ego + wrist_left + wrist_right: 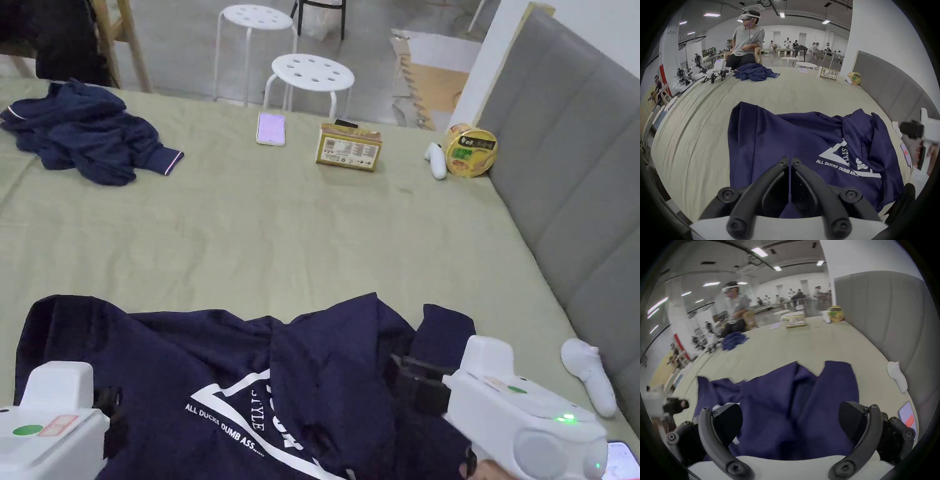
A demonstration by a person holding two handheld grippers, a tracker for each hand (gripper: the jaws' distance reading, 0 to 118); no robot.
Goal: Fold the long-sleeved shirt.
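- Navy long-sleeved shirt (237, 375) lies rumpled at the near edge of the green-covered table (312, 237), printed side up, right part bunched over itself.
- Left gripper (789, 162): jaws drawn together, tips all but touching, above the shirt's left half; whether cloth is pinched between them cannot be told.
- Right gripper (790, 420): jaws spread wide, hovering over the bunched right side, nothing between them.
- Step in hand, as judged: spreading and flattening before any fold.
- Next move likely calls for the right jaws to close on a hem or sleeve edge and draw it outward.
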